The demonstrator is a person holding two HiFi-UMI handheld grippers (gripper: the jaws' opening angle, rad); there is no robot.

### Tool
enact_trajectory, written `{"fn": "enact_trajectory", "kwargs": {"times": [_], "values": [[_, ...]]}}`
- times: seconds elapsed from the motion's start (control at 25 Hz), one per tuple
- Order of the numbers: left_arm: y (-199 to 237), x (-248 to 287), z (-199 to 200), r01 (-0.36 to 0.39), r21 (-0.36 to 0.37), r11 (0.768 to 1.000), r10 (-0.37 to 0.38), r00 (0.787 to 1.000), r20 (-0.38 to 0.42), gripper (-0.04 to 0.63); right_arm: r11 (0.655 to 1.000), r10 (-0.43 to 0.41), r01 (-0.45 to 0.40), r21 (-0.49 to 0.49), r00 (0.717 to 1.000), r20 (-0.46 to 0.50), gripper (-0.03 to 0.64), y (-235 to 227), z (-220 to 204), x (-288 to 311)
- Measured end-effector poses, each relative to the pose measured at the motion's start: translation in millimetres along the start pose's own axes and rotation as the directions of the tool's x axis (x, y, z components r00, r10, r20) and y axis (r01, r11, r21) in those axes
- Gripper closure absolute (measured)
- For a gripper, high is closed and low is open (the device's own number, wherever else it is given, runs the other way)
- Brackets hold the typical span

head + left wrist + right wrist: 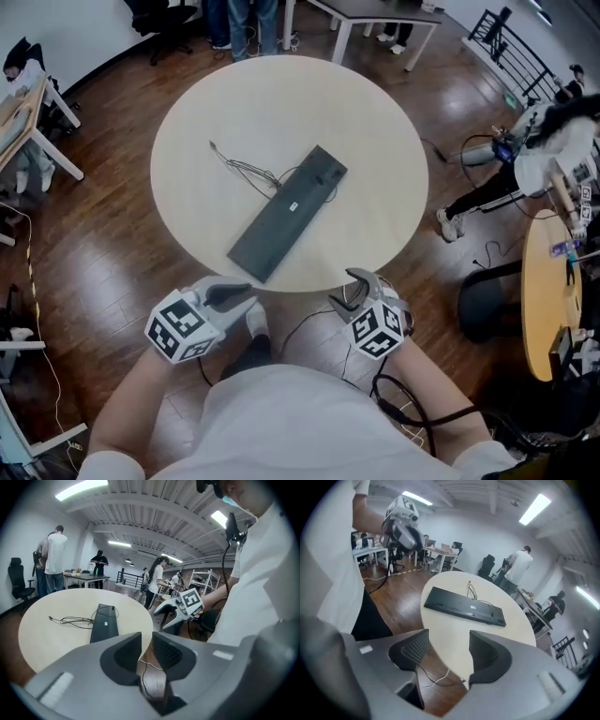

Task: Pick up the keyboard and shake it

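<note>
Black keyboard [288, 213] is lying on the bench [375, 141].
I'm holding left claw [146, 641] nearly closed, right claw [448, 644] wide, both empty.

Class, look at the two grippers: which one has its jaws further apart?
The right gripper: a wide, empty gap shows between its jaws, while the left gripper leaves only a narrow slit.

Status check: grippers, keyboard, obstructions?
Left gripper nearly closed, empty; right gripper open, empty. Keyboard lies untouched on round table, cable trailing. Nothing blocking approach.
</note>
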State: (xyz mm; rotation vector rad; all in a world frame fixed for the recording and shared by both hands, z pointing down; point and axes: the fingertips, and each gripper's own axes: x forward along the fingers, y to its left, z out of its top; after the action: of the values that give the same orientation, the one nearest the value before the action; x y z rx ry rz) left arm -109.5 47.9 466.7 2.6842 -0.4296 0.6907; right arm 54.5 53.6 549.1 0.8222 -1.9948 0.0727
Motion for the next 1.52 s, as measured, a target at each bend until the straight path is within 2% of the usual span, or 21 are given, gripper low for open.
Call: {"fn": "enact_trajectory", "kwargs": {"times": [0.08, 0.2, 0.36, 0.48, 0.64, 0.8, 0.96, 1.32, 1.52], "values": [[-34, 7, -4, -0.02, 0.001, 1.0, 0.02, 1.0, 0.007, 0.531, 0.996, 0.008, -0.012, 0.083, 0.998, 0.055, 0.347, 15, -19, -34], [-102, 18, -12, 0.01, -0.022, 1.0, -0.009, 0.999, 0.03, 0.537, 0.987, 0.002, -0.022, 0.159, 0.993, 0.122, 0.347, 40, -52, -88], [-191, 35, -31, -0.016, -0.053, 0.998, 0.019, 0.998, 0.059, 0.538, 0.971, 0.037, -0.07, 0.228, 0.989, 0.146, 0.347, 85, -107, -149], [-235, 38, -43, -0.018, -0.067, 0.998, 0.023, 0.996, 0.081, 0.546, 0.952, 0.048, -0.09, 0.294, 0.988, 0.147, 0.347, 116, -135, -183], [-277, 38, -53, -0.001, -0.071, 0.997, 0.007, 0.996, 0.087, 0.552, 0.934, 0.055, -0.118, 0.337, 0.98, 0.19, 0.347, 142, -149, -219], [-300, 39, -38, 0.01, -0.071, 0.997, 0.0, 0.991, 0.136, 0.552, 0.921, 0.036, -0.139, 0.365, 0.961, 0.274, 0.347, 147, -144, -246], [-305, 29, -22, -0.046, -0.047, 0.998, 0.054, 0.983, 0.177, 0.552, 0.928, 0.015, -0.139, 0.345, 0.94, 0.34, 0.347, 146, -127, -264], [-313, 25, -13, -0.055, -0.009, 0.998, 0.056, 0.98, 0.193, 0.552, 0.938, -0.016, -0.132, 0.321, 0.908, 0.418, 0.35, 138, -105, -281], [-308, 20, -17, -0.068, -0.021, 0.997, 0.071, 0.979, 0.191, 0.552, 0.941, -0.003, -0.147, 0.305, 0.897, 0.443, 0.354, 141, -94, -279]]}}
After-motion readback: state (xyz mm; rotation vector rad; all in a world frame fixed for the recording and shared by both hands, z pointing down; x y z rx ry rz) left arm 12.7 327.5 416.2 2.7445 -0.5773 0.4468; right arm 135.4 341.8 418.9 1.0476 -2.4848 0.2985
